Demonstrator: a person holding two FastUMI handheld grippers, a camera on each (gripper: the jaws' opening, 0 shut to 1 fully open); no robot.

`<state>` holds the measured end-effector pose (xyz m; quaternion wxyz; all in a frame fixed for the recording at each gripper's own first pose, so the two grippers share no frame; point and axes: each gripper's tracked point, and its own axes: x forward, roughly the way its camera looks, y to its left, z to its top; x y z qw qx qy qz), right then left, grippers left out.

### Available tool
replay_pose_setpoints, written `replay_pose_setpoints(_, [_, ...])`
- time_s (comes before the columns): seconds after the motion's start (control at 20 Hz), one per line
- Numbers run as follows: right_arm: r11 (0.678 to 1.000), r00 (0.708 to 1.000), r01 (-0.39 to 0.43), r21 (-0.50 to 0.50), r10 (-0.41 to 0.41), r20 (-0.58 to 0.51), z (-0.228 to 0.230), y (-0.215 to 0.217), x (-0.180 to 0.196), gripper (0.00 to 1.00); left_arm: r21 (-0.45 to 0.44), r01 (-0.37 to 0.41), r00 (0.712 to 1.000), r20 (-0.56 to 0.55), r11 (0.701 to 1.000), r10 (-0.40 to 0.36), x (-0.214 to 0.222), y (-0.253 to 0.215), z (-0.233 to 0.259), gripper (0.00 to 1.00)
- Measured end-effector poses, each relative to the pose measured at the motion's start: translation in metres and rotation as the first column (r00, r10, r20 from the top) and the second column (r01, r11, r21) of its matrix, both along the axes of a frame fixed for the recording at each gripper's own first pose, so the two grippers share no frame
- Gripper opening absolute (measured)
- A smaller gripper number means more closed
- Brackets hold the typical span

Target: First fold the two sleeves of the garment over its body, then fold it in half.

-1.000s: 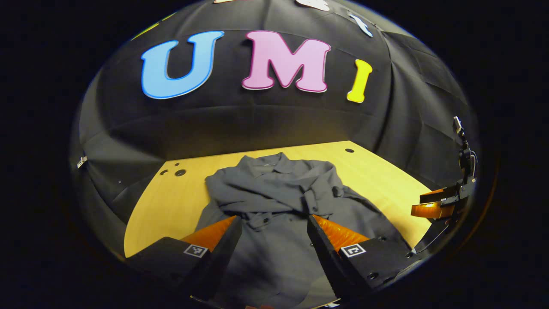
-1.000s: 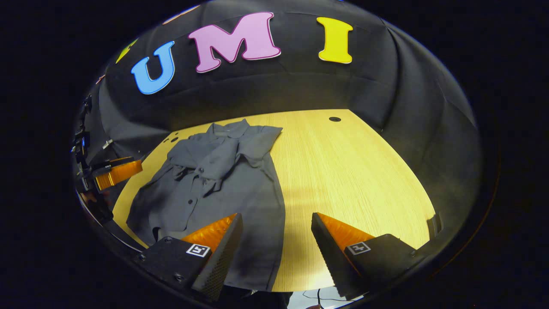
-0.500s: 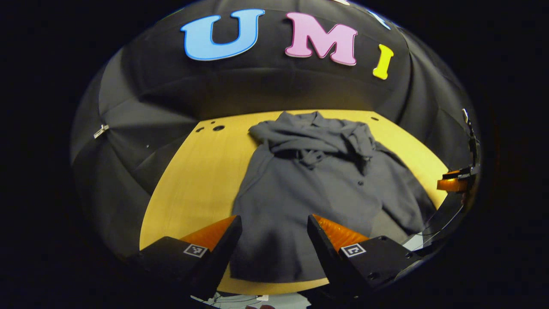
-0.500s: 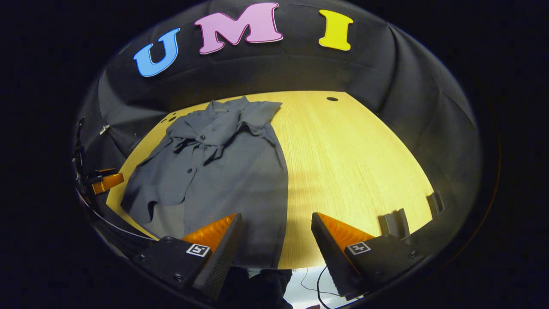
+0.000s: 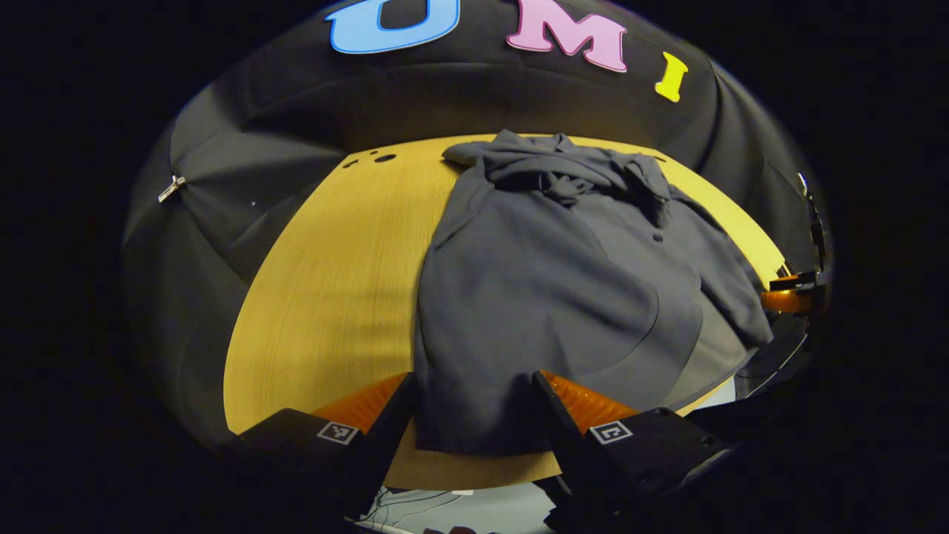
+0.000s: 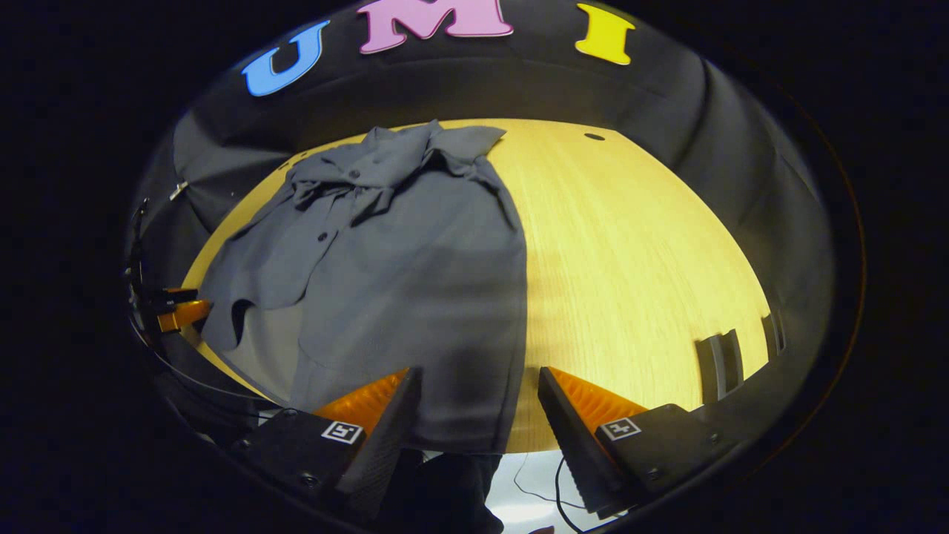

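A dark grey button-up shirt point(image 5: 549, 282) lies flat on the yellow wooden table point(image 5: 334, 282), collar at the far end, both sleeves bunched across its chest point(image 5: 563, 167). In the left gripper view my left gripper point(image 5: 473, 404) is open over the shirt's near hem, at its left corner. In the right gripper view the same shirt point(image 6: 400, 252) spreads to the left, and my right gripper point(image 6: 478, 400) is open above the hem's right corner, at the table's near edge. The right gripper point(image 5: 789, 293) also shows far right in the left gripper view, and the left gripper point(image 6: 178, 311) far left in the right gripper view.
Small round holes point(image 5: 384, 158) mark the table's far left corner, and another hole point(image 6: 594, 136) sits at the far right. A dark slotted bracket point(image 6: 718, 357) stands on the table's near right edge. Bare table point(image 6: 637, 259) lies right of the shirt. Cables point(image 6: 552, 482) hang below the front edge.
Both grippers have drawn back from over the shirt's chest towards the near table edge and tilted down, now open over the hem. The shirt has not moved.
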<state>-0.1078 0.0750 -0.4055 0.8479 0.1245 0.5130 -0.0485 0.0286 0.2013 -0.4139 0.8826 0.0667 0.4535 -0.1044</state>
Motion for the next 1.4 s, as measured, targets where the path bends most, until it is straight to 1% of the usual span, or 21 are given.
replay_pose_setpoints(0.05, [1.0,1.0,-0.013,-0.004,0.013,0.003,0.0,0.001,0.002,1.0,-0.004,-0.002,1.0,0.002,1.0,0.002,0.002,-0.001,0.0,0.98])
replay_pose_setpoints(0.1, [1.0,1.0,-0.018,-0.004,0.018,-0.003,0.002,0.003,-0.004,0.99,-0.009,-0.004,1.0,-0.01,1.0,0.004,0.0,0.0,-0.003,0.96])
replay_pose_setpoints(0.2, [1.0,1.0,-0.023,-0.004,0.023,-0.006,0.001,0.003,-0.002,0.99,-0.02,-0.029,1.0,-0.008,0.999,0.029,-0.001,0.001,-0.003,0.98])
replay_pose_setpoints(0.25, [1.0,1.0,-0.027,-0.003,0.027,-0.015,0.0,0.004,-0.001,0.99,-0.019,-0.024,1.0,-0.007,1.0,0.024,0.0,-0.001,-0.004,0.98])
replay_pose_setpoints(0.3, [1.0,1.0,-0.03,0.004,0.03,-0.009,0.0,0.007,0.0,0.99,-0.023,0.004,1.0,-0.008,1.0,-0.004,0.002,-0.009,-0.006,0.98])
replay_pose_setpoints(0.35, [0.998,0.999,-0.053,0.021,0.053,-0.009,-0.002,0.014,0.004,0.92,-0.033,0.05,0.999,0.0,0.998,-0.05,0.004,-0.019,-0.006,0.76])
replay_pose_setpoints(0.4, [0.994,0.995,-0.095,0.054,0.095,0.009,0.001,0.025,0.01,0.71,-0.04,0.09,0.996,0.006,0.995,-0.089,0.006,-0.03,-0.003,0.55])
replay_pose_setpoints(0.45, [0.99,0.993,-0.117,0.077,0.117,0.005,0.001,0.032,0.017,0.49,-0.039,0.111,0.994,0.01,0.993,-0.11,0.007,-0.036,-0.005,0.34])
replay_pose_setpoints(0.5, [0.989,0.993,-0.122,0.083,0.122,0.006,0.0,0.037,0.023,0.28,-0.039,0.115,0.993,0.001,0.993,-0.115,0.009,-0.036,-0.006,0.13])
replay_pose_setpoints(0.55, [0.988,0.992,-0.125,0.088,0.126,0.005,0.002,0.038,0.026,0.06,-0.046,0.102,0.995,-0.019,0.994,-0.103,0.012,-0.036,-0.006,0.09])
replay_pose_setpoints(0.65, [0.988,0.993,-0.122,0.093,0.122,-0.002,0.001,0.036,0.024,0.05,-0.064,0.081,0.994,-0.064,0.995,-0.085,0.006,-0.036,-0.004,0.06])
replay_pose_setpoints(0.8, [0.987,0.992,-0.127,0.095,0.128,0.001,0.004,0.034,0.005,0.05,-0.057,0.09,0.99,-0.102,0.994,-0.095,-0.012,-0.032,-0.002,0.06])
replay_pose_setpoints(0.95, [0.987,0.994,-0.111,0.112,0.111,0.005,0.016,0.03,-0.006,0.05,-0.1,0.056,0.989,-0.133,0.993,-0.069,-0.031,-0.028,0.008,0.06])
replay_pose_setpoints(1.05, [0.985,0.991,-0.131,0.113,0.132,-0.007,0.019,0.029,-0.019,0.05,-0.128,0.026,0.986,-0.163,0.991,-0.047,-0.047,-0.029,0.013,0.06])
replay_pose_setpoints(1.15, [0.983,0.99,-0.135,0.121,0.137,-0.012,0.025,0.031,-0.029,0.05,-0.136,0.03,0.983,-0.177,0.99,-0.054,-0.062,-0.03,0.019,0.06])
replay_pose_setpoints(1.25, [0.985,0.993,-0.117,0.125,0.117,0.007,0.034,0.028,-0.026,0.05,-0.151,0.021,0.982,-0.183,0.988,-0.049,-0.064,-0.034,0.029,0.06])
replay_pose_setpoints(1.4, [0.989,0.996,-0.074,0.13,0.067,0.063,0.056,0.02,-0.01,0.05,-0.211,-0.032,0.986,-0.165,0.977,-0.004,-0.046,-0.039,0.054,0.06])
